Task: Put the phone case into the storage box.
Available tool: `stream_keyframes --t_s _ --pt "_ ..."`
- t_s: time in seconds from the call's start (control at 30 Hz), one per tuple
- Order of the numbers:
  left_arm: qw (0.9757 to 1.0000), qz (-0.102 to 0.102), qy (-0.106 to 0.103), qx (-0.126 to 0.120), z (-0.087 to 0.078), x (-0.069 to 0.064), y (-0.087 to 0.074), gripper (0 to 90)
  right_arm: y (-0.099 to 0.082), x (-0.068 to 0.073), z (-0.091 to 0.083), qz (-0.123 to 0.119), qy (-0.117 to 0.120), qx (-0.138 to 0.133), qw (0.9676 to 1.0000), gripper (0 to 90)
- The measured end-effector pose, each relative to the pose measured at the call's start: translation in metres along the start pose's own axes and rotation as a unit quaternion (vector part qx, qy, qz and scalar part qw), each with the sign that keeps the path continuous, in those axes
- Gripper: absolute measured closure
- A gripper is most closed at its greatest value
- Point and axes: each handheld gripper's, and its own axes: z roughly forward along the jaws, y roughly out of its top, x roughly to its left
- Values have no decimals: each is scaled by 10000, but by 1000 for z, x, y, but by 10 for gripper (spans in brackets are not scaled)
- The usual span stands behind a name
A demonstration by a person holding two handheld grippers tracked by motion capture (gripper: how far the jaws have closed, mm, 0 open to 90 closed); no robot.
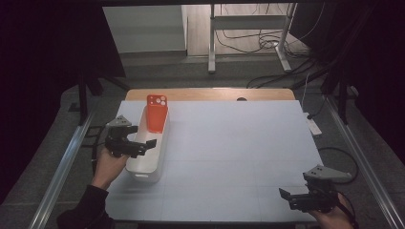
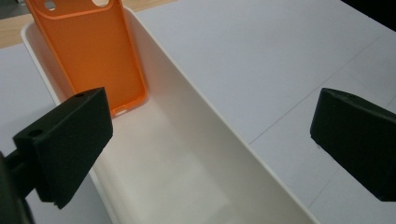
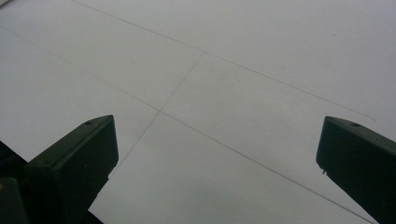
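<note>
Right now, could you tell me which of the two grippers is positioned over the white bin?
The left gripper: its open jaws straddle the white bin holding the orange phone case. The right gripper hovers over bare table.

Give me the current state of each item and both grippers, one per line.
Orange phone case: inside the bin, leaning upright against its far end, camera cutouts up.
White bin: upright on the table, open-topped, holding the case alone.
Left gripper: open, jaws over the bin's near half, holding nothing.
Right gripper: open, empty, over bare mat at the table's near right corner.
</note>
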Motion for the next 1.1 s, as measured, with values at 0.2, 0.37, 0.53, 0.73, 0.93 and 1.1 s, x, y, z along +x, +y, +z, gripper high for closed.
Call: stream_keyframes --t_s 0.2,0.37,0.53,0.73,0.93,1.1 --pt "10000 -7 -1 -38 -5 -5 -6 0 0 0 0 -3 3 -6 10000 0" --pt "9999 64 -17 -95 -10 -11 -11 1 0 0 0 -11 15 -18 10000 0" --pt "9999 92 18 -112 -13 -16 -16 1 0 0 -1 -21 24 -28 10000 0" --pt "9999 80 33 -123 -18 -22 -23 1 0 0 -1 -22 36 -36 10000 0" --pt "9998 54 75 -170 -25 -26 -29 2 0 0 -1 -26 42 -36 10000 0" --pt "9998 48 106 -183 -30 -30 -34 3 0 0 -1 -30 42 -37 10000 0"
